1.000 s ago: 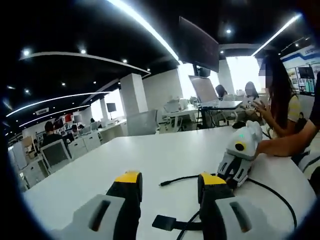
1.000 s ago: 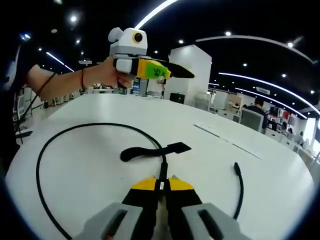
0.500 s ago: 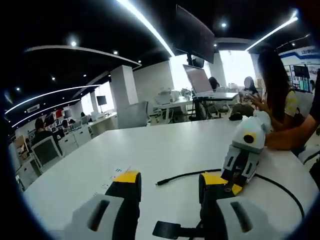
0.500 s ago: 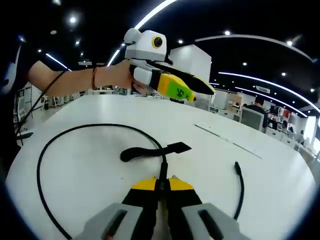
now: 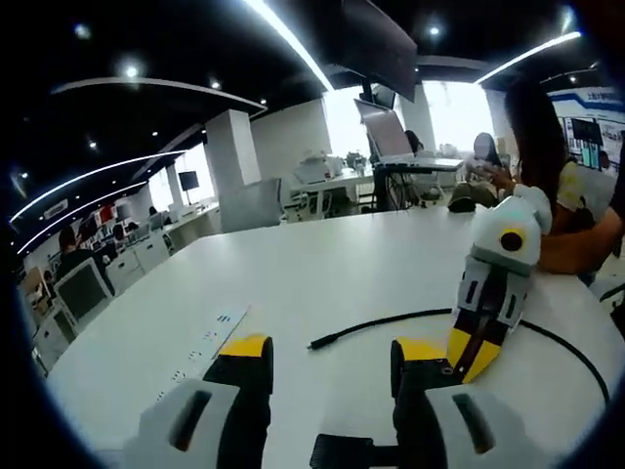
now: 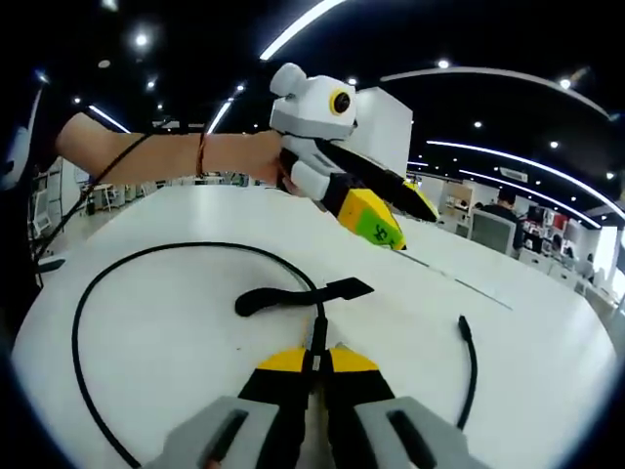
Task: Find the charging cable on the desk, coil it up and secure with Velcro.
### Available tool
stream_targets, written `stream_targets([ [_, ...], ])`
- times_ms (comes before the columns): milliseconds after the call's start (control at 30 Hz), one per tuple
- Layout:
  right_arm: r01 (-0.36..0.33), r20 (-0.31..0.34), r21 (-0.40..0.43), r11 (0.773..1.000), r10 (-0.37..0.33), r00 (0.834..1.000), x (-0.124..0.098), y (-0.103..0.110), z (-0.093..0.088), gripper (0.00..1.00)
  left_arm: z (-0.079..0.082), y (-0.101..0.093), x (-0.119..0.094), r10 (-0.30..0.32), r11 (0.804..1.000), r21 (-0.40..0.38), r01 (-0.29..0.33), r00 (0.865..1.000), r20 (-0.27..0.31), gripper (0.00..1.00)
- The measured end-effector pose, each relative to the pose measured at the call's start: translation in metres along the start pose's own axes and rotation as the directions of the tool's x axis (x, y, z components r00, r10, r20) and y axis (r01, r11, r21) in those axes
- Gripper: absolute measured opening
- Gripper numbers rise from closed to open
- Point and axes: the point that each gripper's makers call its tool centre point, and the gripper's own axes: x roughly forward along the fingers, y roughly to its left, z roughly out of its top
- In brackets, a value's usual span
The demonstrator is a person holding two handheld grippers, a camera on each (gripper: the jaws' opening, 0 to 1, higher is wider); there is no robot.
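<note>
Here the right gripper jaws clench the cable; the left gripper jaws gape, empty.

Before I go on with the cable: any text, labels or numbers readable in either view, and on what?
Green sticker on the left tongs, in the right gripper view: dark digits, too blurred to read surely.
Printed marks on the white desk, in the left gripper view: too small to read.
Poster on the far wall: too small to read.
No print is visible on the charging cable or the Velcro strap.
</note>
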Motion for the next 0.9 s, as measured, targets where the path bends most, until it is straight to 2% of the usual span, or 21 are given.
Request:
stream_targets([
  [200,-0.002,0.0,0.003,1.0,0.002,1.0,0.0,-0.001,0.0,0.08,-0.003,-0.003,0.016,-0.046,0.999,0.026,0.047,0.998,-0.035,0.48],
  [367,-0.002,0.001,0.005,1.0,0.002,1.0,0.0,-0.002,0.0,0.08,-0.008,0.002,0.031,-0.071,0.997,0.027,0.072,0.995,-0.064,0.48],
  [467,-0.004,0.001,0.006,1.0,0.004,1.0,0.0,-0.002,0.0,0.08,-0.006,-0.001,0.037,-0.092,0.995,0.026,0.093,0.994,-0.06,0.48],
  [733,-0.004,0.001,0.01,1.0,0.004,1.0,0.001,-0.006,-0.001,0.08,-0.015,0.003,0.05,-0.102,0.994,0.035,0.105,0.991,-0.092,0.48],
  [900,-0.005,0.0,0.012,1.0,0.005,1.0,0.001,-0.005,-0.001,0.08,-0.016,0.005,0.051,-0.101,0.994,0.023,0.104,0.991,-0.092,0.48],
])
